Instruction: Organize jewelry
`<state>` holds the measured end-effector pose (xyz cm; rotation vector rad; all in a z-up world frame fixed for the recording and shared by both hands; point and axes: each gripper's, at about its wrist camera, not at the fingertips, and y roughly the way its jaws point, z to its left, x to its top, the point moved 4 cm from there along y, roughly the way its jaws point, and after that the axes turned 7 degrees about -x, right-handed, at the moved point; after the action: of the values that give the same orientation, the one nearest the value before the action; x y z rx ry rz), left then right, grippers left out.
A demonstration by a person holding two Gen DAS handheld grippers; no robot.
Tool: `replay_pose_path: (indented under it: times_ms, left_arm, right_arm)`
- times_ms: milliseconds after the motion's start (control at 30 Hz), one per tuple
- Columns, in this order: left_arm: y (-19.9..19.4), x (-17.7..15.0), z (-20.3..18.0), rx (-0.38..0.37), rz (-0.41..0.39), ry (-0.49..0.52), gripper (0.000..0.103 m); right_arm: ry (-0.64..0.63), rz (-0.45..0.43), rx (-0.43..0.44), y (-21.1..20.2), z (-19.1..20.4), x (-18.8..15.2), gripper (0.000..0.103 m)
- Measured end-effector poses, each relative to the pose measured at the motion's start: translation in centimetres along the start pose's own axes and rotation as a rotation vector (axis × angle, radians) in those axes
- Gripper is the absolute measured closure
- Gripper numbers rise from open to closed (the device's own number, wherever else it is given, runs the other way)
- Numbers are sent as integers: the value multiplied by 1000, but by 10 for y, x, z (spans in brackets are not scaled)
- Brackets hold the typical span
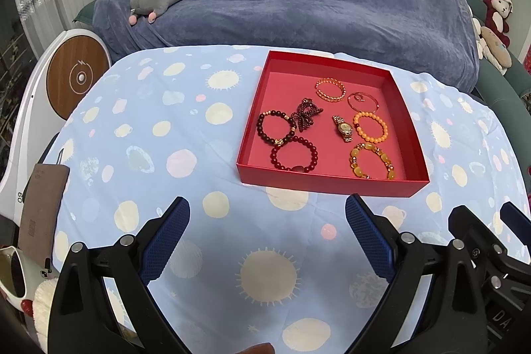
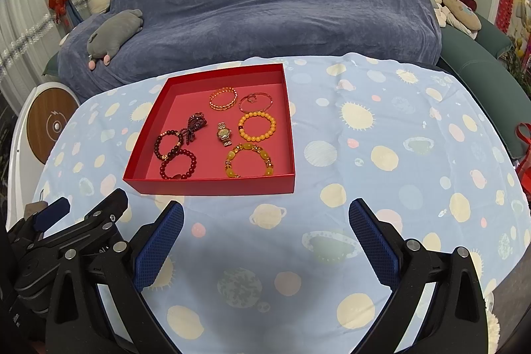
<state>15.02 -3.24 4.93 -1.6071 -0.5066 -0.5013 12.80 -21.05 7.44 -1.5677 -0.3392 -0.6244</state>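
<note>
Jewelry is all sitting inside the red box (image 1: pixel 332 184) as far as I can see, nothing loose on the spotty blue tablecloth (image 1: pixel 186 135). I count a gold watch (image 1: pixel 343 128) in the middle, dark bead bracelets (image 1: pixel 275 128) on the left side, an orange bead bracelet (image 1: pixel 370 126) and a chunky amber one (image 1: pixel 373 161) on the right, plus a gold bangle (image 1: pixel 330 90) and a thin red bangle (image 1: pixel 363 100) toward the back. My left gripper (image 1: pixel 267 221) hangs near the box's front wall, jaws spread wide, holding nothing. Right gripper (image 2: pixel 265 223) is the same, wide and empty. So I'd say this looks pretty much done, unless tidying within the box is still expected.
</note>
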Motion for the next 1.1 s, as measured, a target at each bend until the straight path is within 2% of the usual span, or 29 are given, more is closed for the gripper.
replay_pose_path:
  times_ms: [667, 1100]
  left_arm:
    - [1, -2, 1, 9, 9, 11, 13]
    - [2, -1, 0, 43, -1, 28, 13]
  right_arm:
    - [3, 1, 1, 0, 0, -1, 7]
    - [1, 4, 2, 0, 2, -5, 7]
